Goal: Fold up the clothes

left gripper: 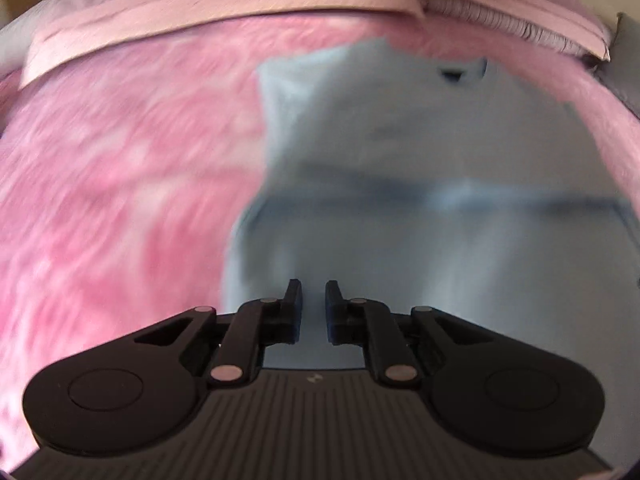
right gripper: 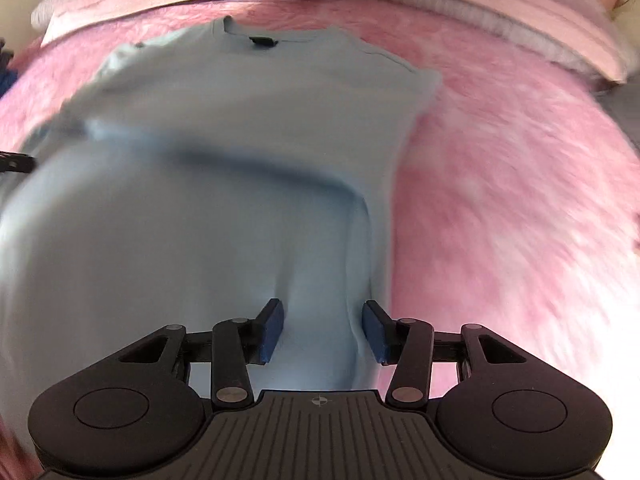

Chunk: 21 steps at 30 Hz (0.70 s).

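Note:
A light blue T-shirt [left gripper: 440, 140] lies on a pink fuzzy bedspread [left gripper: 120, 160], its collar and dark label [right gripper: 262, 41] at the far end. A soft crease crosses the T-shirt [right gripper: 220, 100] at mid-length. My left gripper [left gripper: 314, 292] is over the shirt's left side near the hem. Its jaws are nearly together, with blue cloth in the narrow gap and folds fanning out from it. My right gripper [right gripper: 322, 312] is over the shirt's right edge. Its blue-padded fingers stand wide apart, with cloth lying flat between them and no pinch. Both views are motion-blurred.
Pink pillows [left gripper: 240, 0] line the head of the bed beyond the collar, and the pillows [right gripper: 480, 0] also show in the right wrist view. The bedspread [right gripper: 520, 180] stretches to the shirt's right. A black gripper part [right gripper: 16, 162] pokes in at that view's left edge.

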### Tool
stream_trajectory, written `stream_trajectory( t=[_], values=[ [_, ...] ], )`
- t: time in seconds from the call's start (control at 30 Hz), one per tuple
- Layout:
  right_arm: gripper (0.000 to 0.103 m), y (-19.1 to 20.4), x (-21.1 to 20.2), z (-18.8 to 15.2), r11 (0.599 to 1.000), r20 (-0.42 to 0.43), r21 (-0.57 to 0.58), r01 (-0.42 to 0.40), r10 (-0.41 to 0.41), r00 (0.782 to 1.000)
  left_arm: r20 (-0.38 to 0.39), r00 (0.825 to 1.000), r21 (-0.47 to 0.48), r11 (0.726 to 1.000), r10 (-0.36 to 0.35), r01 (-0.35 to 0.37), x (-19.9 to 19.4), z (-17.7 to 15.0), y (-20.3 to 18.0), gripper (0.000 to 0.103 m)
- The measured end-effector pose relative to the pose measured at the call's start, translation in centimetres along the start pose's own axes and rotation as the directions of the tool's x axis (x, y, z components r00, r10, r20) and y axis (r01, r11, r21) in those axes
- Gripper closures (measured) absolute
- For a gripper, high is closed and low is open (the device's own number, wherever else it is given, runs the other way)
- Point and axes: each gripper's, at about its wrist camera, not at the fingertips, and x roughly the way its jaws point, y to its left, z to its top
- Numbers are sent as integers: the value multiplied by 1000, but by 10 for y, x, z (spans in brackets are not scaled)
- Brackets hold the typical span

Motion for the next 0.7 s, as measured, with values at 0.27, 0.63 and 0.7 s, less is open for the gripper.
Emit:
stream_trajectory(
  t=[0.27, 0.63, 0.7],
  values=[
    [55, 17, -56, -50, 970, -129, 182, 159, -137, 982, -59, 997, -19, 999, -44, 43, -52, -40, 26, 94],
    [55, 93, -32, -50, 970, -109, 167, 179, -162, 981, -90, 991, -7, 995, -102, 101, -45, -70, 8, 91],
    [55, 86, -46, -72, 958, -83, 239, 157, -140, 987, -80, 992, 8, 995, -97, 98, -57, -88, 11, 91]
  ],
)
